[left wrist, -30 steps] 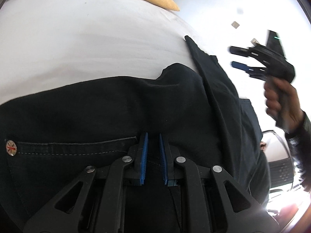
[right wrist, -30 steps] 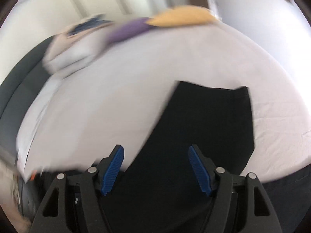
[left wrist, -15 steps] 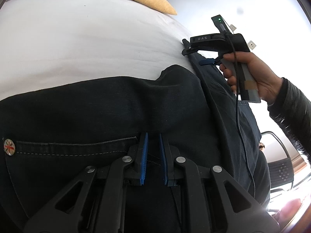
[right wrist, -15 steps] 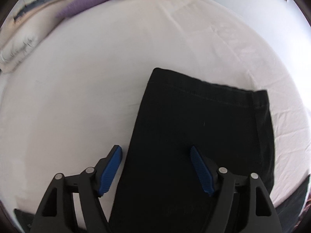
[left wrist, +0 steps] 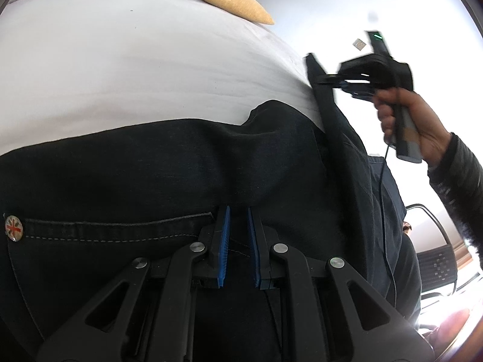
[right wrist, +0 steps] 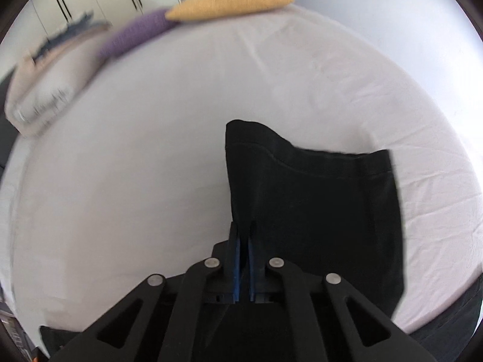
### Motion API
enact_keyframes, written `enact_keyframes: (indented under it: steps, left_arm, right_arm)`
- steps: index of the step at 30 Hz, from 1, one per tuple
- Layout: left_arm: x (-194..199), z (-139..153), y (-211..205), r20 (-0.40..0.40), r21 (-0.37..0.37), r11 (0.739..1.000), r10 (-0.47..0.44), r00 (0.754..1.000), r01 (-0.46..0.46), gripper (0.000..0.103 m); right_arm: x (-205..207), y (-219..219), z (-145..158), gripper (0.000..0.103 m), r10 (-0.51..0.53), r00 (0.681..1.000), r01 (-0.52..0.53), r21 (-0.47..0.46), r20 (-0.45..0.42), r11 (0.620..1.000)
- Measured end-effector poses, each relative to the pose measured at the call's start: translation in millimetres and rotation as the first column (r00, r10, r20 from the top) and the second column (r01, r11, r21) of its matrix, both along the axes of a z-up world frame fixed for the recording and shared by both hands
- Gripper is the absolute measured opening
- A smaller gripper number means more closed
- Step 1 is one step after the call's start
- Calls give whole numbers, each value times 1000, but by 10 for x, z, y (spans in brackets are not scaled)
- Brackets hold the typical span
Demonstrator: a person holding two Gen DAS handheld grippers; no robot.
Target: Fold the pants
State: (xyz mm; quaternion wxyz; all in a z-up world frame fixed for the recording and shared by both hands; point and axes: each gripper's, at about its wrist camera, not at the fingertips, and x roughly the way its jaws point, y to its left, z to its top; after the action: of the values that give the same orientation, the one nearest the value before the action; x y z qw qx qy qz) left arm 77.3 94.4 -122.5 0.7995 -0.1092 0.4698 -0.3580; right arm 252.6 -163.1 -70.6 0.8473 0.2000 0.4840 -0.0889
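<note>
Gripping the dark black denim pants (left wrist: pixel 187 163) at both ends, the person has the fold set up but not carried through. The pants lie lengthwise on the white-sheeted bed (left wrist: pixel 126 60), apparently with one leg already laid over the other, since the right wrist view shows a single stacked leg panel ending in one hem line (right wrist: pixel 317 163). The left claw (left wrist: pixel 238 241) is nearly closed, its blue pads pressed into the cloth just past the stitched back pocket near the waist; it seems clenched on a pinch of denim, though the fabric between the pads is dark and hard to make out. A small round rivet with a red cross pattern (left wrist: pixel 13 229) marks the pocket corner at the left. The right claw (right wrist: pixel 243 268), held in the person's right hand (left wrist: pixel 404 123), is closed on the near side edge of the leg close to the hem, and that corner is lifted off the sheet, the hem curling up. A mustard-yellow cushion (right wrist: pixel 229 3) and a purple cushion (right wrist: pixel 135 36) sit well apart at the head of the bed. Remaining, in my judgement: carrying the hem end over to the waist, releasing, and likely one more fold to make a compact stack.
</note>
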Motion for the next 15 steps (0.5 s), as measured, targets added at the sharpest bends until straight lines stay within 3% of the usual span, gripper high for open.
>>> enact_keyframes:
  steps: [5, 8, 13, 15]
  left_arm:
    - [23, -25, 30, -5, -13, 1000, -4, 1000, 4, 13]
    - [48, -44, 54, -12, -23, 1000, -7, 1000, 7, 13]
    - [79, -56, 72, -21, -29, 1000, -10, 1000, 9, 13]
    - [88, -60, 78, -21, -28, 1000, -10, 1000, 9, 13]
  right_arm:
    - [-942, -555, 252, 4, -107, 981, 78, 172, 164, 982]
    - [-1729, -839, 275, 4, -198, 955, 143, 241, 222, 960]
    - [-3034, -1176, 108, 4, -364, 900, 272, 341, 240, 900]
    - [-3365, -1309, -20, 4, -420, 880, 324, 364, 224, 873]
